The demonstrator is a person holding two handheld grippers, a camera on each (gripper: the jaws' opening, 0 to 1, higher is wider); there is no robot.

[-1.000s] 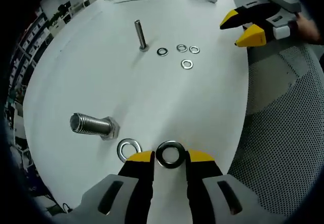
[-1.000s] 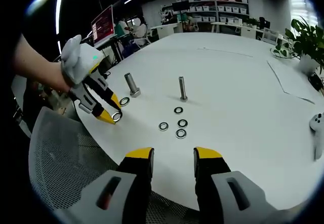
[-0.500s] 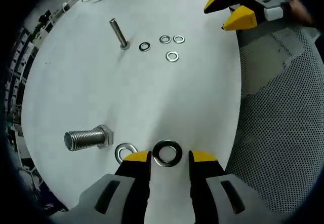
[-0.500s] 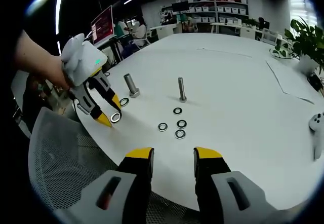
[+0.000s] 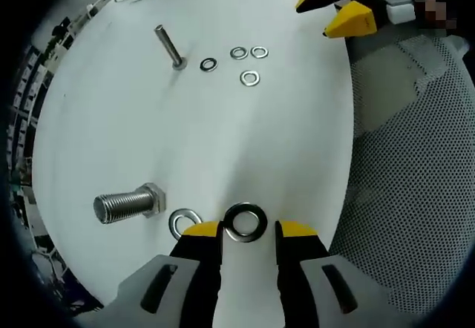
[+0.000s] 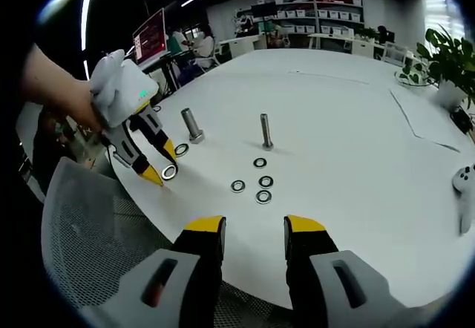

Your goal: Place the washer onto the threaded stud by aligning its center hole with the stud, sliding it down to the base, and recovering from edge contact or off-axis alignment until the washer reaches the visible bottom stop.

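My left gripper [image 5: 249,229] is shut on a large steel washer [image 5: 246,222], held flat between the yellow tips just above the white table's [image 5: 223,142] near edge. From the right gripper view, that left gripper [image 6: 163,163] carries the washer [image 6: 169,172] in a person's hand. The thick threaded stud [image 5: 126,203] stands head-down to the left of the washer, a short way off. A second large washer [image 5: 182,222] lies at its foot. My right gripper [image 6: 252,228] hovers open and empty over the table edge, and it enters the left gripper view as a gripper [image 5: 326,12] at top right.
A thin smooth stud [image 6: 266,131] stands mid-table with several small washers [image 6: 263,187] in front of it. A mesh chair [image 5: 415,157] sits against the table edge under both grippers. A white controller [image 6: 466,187], a paper sheet [image 6: 430,120] and a plant [image 6: 449,61] are at the far right.
The left gripper has tilted and shifted slightly with the washer still in its jaws, so its view slid a little. The right gripper has stayed put.
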